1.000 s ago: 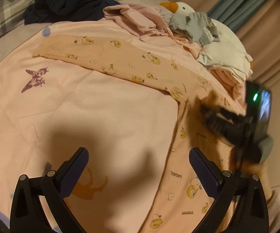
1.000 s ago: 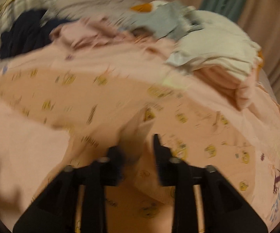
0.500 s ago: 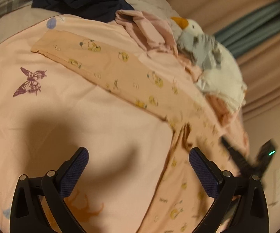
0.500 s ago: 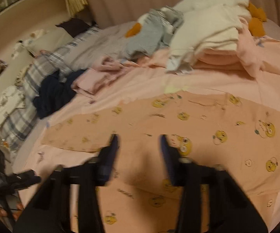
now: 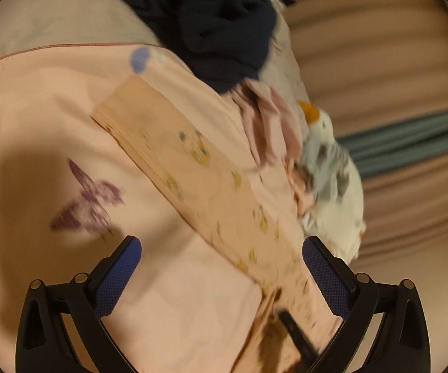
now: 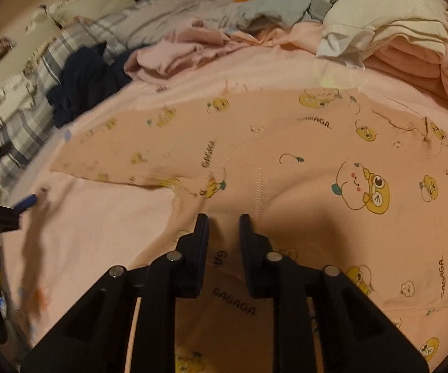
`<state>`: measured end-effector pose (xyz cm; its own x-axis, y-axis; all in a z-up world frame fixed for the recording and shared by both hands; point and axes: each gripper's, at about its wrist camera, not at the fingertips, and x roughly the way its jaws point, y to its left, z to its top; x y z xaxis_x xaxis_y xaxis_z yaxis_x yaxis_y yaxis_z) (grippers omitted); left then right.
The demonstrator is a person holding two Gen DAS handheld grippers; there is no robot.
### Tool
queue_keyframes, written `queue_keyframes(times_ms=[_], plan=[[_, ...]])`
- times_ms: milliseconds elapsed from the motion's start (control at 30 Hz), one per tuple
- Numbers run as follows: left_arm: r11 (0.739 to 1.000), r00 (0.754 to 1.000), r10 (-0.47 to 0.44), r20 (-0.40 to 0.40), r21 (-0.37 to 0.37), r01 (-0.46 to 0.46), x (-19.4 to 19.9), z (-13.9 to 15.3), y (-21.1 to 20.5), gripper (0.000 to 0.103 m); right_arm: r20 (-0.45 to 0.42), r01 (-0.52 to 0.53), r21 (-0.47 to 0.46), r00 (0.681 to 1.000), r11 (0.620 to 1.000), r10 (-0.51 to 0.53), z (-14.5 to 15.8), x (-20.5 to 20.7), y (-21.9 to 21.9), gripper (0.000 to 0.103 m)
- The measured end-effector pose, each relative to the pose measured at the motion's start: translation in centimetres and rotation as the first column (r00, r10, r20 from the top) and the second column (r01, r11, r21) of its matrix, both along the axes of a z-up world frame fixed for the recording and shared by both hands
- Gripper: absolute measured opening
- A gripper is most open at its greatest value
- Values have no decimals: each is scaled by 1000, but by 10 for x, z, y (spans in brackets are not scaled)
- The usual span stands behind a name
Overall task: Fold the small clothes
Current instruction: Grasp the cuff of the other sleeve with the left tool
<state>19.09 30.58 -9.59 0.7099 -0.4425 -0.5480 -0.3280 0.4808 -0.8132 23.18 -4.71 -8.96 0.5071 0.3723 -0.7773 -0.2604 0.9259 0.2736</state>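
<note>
Item: peach printed pyjama trousers [image 6: 286, 143], spread flat on the pink bed sheet [image 6: 99, 233].
Right tongs [image 6: 224, 220]: just narrowed, nipping crotch-seam fabric.
Left tongs [image 5: 221, 248]: released, hovering over one trouser leg [image 5: 193, 168].
Handling: lift seam gently; fold leg onto leg, cuffs aligned.

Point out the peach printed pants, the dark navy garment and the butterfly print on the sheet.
Peach printed pants [image 6: 286, 143]: right wrist view, on the flat seat area.
Dark navy garment [image 5: 211, 21]: left wrist view, middle of the crumpled heap.
Butterfly print [image 5: 89, 199]: left wrist view, on its purple wings.
</note>
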Motion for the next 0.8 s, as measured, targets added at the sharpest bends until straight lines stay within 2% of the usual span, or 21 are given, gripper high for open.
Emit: queue_keyframes(times_ms=[100,233,367,567,800], plan=[[997,998,60,-6,-40,-60,6,-10,17,102,60,-3,61,998,998,-1,19,-11,-9,22],[986,991,133,-1,-106,-132,18,-25,34,102,94,-15,103,996,995,5,31,-24,-23,22],[976,986,169,7,-141,-166,29,-35,43,102,116,-22,143,993,989,5,42,-33,-33,22],[975,984,176,36,-142,-170,40,-34,49,102,143,-21,203,990,979,-9,51,-46,-45,23],[973,980,190,53,-141,-181,57,-37,51,102,152,-11,217,988,976,-22,56,-53,-48,23]])
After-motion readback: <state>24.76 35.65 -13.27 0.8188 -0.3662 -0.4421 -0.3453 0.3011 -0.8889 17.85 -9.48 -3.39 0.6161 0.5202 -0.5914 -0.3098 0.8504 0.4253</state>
